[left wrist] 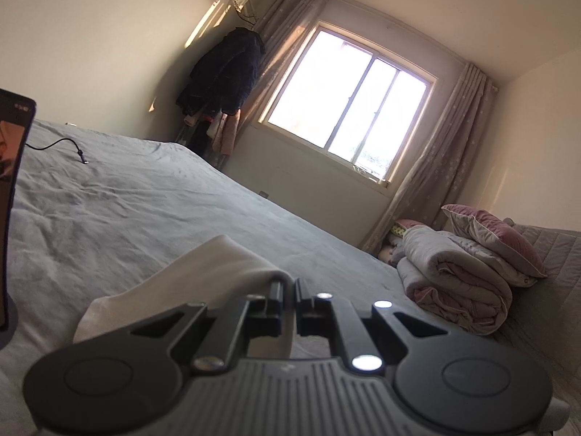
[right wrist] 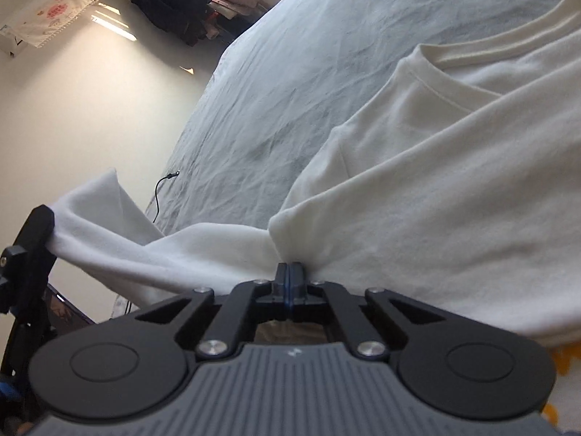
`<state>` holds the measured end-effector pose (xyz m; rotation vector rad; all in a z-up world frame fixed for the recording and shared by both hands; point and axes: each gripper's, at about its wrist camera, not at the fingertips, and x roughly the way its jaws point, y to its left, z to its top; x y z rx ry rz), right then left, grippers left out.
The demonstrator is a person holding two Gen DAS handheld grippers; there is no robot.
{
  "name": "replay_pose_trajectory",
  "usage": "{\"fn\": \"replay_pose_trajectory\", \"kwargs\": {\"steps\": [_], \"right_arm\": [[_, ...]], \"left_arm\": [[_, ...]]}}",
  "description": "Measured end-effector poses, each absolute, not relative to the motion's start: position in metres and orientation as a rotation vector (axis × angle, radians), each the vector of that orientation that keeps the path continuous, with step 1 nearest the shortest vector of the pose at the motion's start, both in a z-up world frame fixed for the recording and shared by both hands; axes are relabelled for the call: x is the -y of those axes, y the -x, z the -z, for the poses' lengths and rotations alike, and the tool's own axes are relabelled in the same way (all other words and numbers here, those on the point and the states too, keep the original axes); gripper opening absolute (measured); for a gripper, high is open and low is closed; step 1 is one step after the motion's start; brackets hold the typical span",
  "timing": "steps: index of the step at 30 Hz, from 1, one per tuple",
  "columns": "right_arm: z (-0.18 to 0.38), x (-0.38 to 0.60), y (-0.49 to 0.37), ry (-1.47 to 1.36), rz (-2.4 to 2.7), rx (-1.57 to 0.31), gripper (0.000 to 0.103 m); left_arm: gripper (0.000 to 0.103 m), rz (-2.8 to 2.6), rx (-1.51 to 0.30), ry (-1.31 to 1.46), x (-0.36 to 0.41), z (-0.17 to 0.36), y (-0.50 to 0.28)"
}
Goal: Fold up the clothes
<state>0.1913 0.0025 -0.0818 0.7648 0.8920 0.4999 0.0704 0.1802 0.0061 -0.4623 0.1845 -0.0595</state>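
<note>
here the white sweatshirt [right wrist: 454, 181] lies spread on the grey bed [right wrist: 276, 83], its collar toward the far side. the right gripper [right wrist: 289, 272] has its fingers pressed together on a pinch of cloth at the shirt's near edge. the left gripper [left wrist: 288, 285] is nearly closed on the sleeve end [left wrist: 218, 269], holding it stretched above the sheet. a black cable [left wrist: 61, 145] lies well apart.

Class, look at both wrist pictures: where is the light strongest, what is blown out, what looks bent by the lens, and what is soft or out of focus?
Left wrist view: the window is blown out white, its frame bowed by the fisheye; the room is dim and the hand-held gripper close up looks soft. Right wrist view: the white shirt is evenly lit, the bed sheet curves with distortion, and sun stripes fall on the wall.
</note>
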Motion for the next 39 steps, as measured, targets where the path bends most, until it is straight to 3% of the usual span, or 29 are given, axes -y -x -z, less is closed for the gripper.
{"fn": "replay_pose_trajectory", "kwargs": {"steps": [4, 5, 7, 8, 10, 21, 22, 23, 25, 29, 39], "right_arm": [[0.078, 0.005, -0.191, -0.781, -0.513, -0.893, 0.003], [0.074, 0.017, -0.189, -0.817, -0.523, -0.892, 0.017], [0.063, 0.046, -0.181, -0.864, -0.519, -0.876, 0.021], [0.055, 0.065, -0.175, -0.862, -0.497, -0.857, 0.033], [0.038, 0.105, -0.161, -0.831, -0.431, -0.814, 0.044], [0.006, 0.233, -0.045, -0.859, -0.245, -0.694, 0.048], [0.009, 0.235, -0.037, -0.869, -0.245, -0.689, 0.049], [0.012, 0.233, -0.032, -0.878, -0.242, -0.687, 0.049], [0.010, 0.229, -0.033, -0.878, -0.241, -0.696, 0.049], [0.006, 0.223, -0.035, -0.877, -0.241, -0.711, 0.052], [0.000, 0.224, -0.038, -0.846, -0.268, -0.683, 0.053]], "left_arm": [[0.006, 0.153, -0.205, 0.471, -0.164, -0.006, -0.076], [0.006, 0.178, -0.214, 0.475, -0.159, -0.005, -0.076], [0.006, 0.230, -0.238, 0.474, -0.148, -0.003, -0.077], [0.006, 0.256, -0.252, 0.467, -0.141, -0.002, -0.078], [0.006, 0.301, -0.296, 0.442, -0.127, 0.005, -0.081], [0.009, 0.447, -0.644, 0.180, -0.054, 0.062, -0.099], [0.014, 0.461, -0.651, 0.160, -0.052, 0.059, -0.096], [0.026, 0.475, -0.657, 0.140, -0.050, 0.056, -0.093], [0.041, 0.497, -0.661, 0.118, -0.049, 0.045, -0.086], [0.058, 0.444, -0.628, 0.086, -0.055, 0.021, -0.072], [0.059, 0.112, -0.676, 0.231, -0.079, 0.002, -0.117]]}}
